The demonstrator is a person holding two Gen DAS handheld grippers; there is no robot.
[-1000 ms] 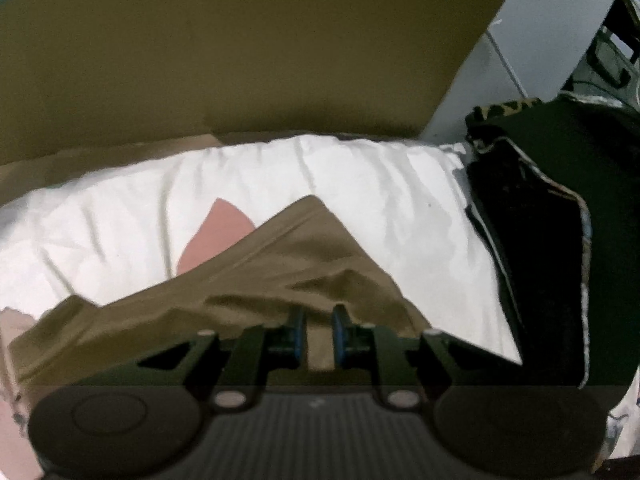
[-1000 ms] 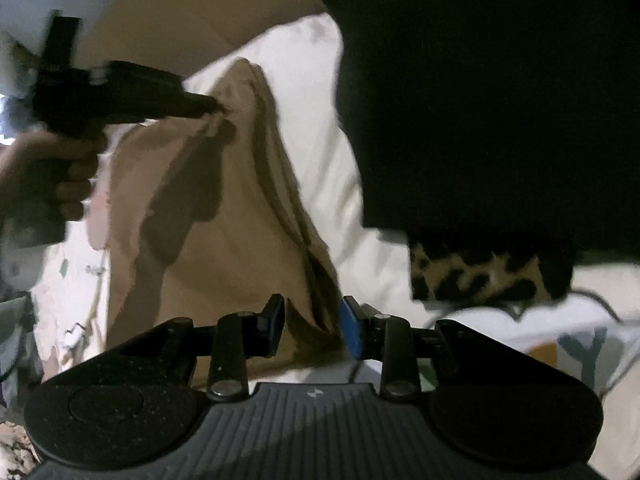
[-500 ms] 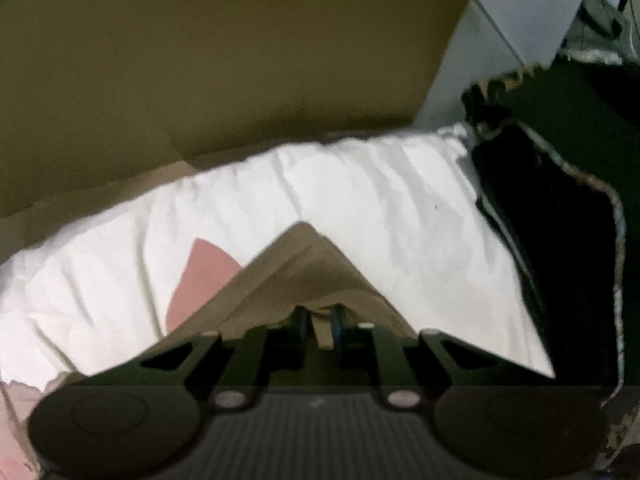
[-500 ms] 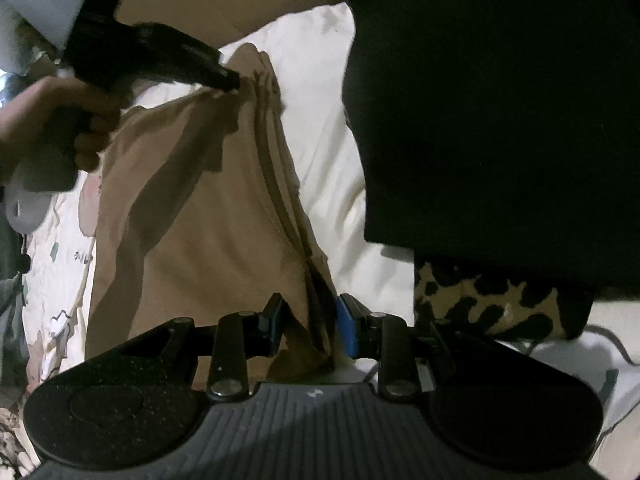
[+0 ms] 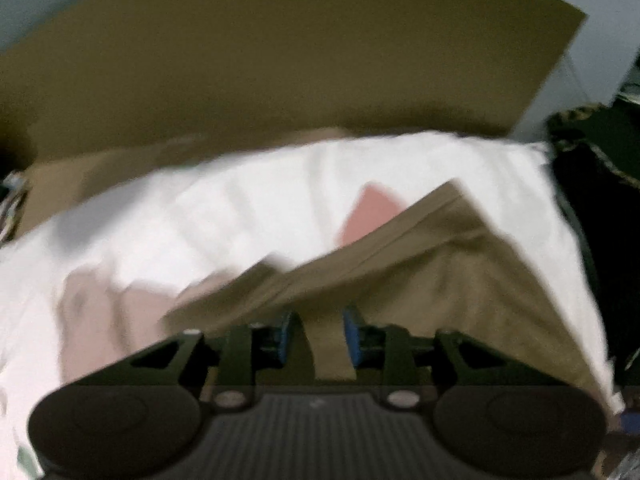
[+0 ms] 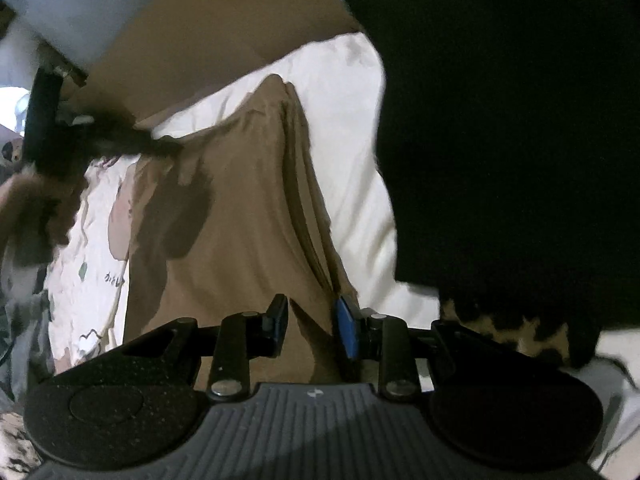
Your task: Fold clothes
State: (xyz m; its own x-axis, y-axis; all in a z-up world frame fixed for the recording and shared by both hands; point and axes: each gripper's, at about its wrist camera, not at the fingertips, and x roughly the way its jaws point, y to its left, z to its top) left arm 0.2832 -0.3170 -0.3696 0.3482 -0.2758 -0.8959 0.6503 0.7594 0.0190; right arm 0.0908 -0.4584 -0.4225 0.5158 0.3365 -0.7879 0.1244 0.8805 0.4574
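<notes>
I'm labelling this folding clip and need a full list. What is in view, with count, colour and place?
Tan cloth garment: one, tan, spread on the bedding between both grippers.
White bedding: one, white with pink patches, under the garment.
Brown cardboard sheet: one, brown, upright behind the bedding.
Black fabric pile: one, black, on the far right.
Leopard-print cloth: one, tan and black, under the black pile.
Left gripper: black, blue pads, jaws apart around a garment strip.
Right gripper: black, jaws apart around the garment's near edge.
</notes>
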